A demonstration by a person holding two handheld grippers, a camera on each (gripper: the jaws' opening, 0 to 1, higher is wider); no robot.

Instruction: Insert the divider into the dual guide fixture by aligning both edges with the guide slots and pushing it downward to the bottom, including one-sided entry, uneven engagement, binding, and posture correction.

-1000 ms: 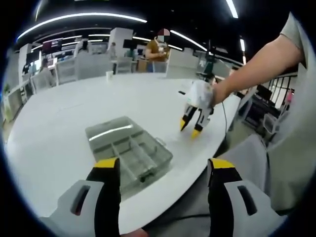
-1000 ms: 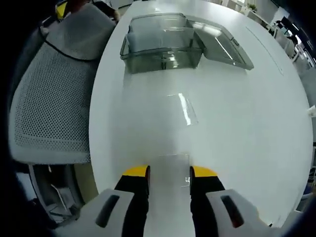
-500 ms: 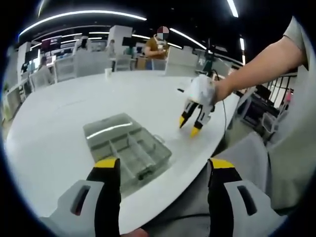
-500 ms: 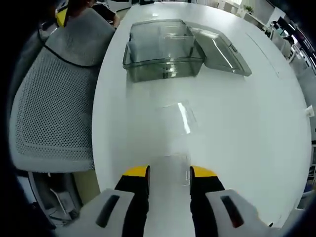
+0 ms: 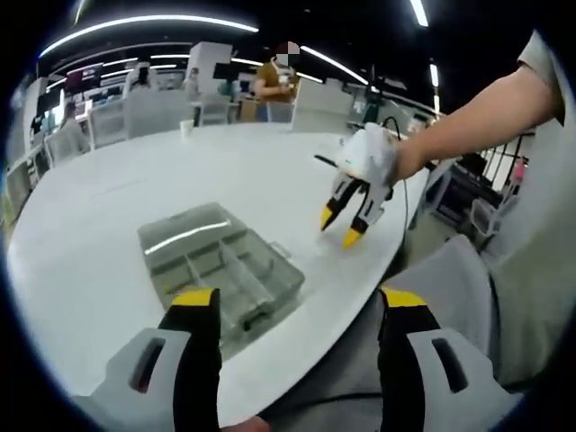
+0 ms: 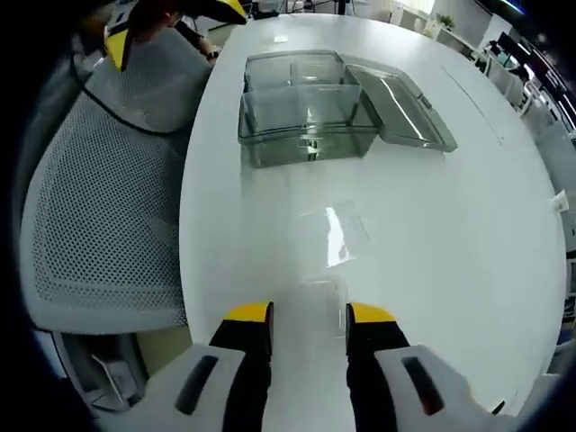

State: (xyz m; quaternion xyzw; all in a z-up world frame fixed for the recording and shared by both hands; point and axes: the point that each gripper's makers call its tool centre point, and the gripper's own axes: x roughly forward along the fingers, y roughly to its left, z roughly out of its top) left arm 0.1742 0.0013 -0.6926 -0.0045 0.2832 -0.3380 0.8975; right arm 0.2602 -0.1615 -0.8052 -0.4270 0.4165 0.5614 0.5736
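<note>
Right tool (image 6: 309, 315) jaws apart over clear divider (image 6: 322, 297) lying flat on white worktop (image 6: 450, 234); open clear compartment box (image 6: 306, 112) beyond; mesh chair (image 6: 99, 189) left.

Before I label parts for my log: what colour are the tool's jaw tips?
Yellow tips over black, best seen in the right gripper view on the right tool.

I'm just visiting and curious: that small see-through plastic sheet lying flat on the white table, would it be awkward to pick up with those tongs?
Probably, yes. The small clear flat plastic sheet lies flush on the smooth white table, so an edge looks hard to catch and it may slide when nudged. It looks thin and light, and likely stiff rather than floppy, since it lies flat and reflects the light cleanly.
</note>
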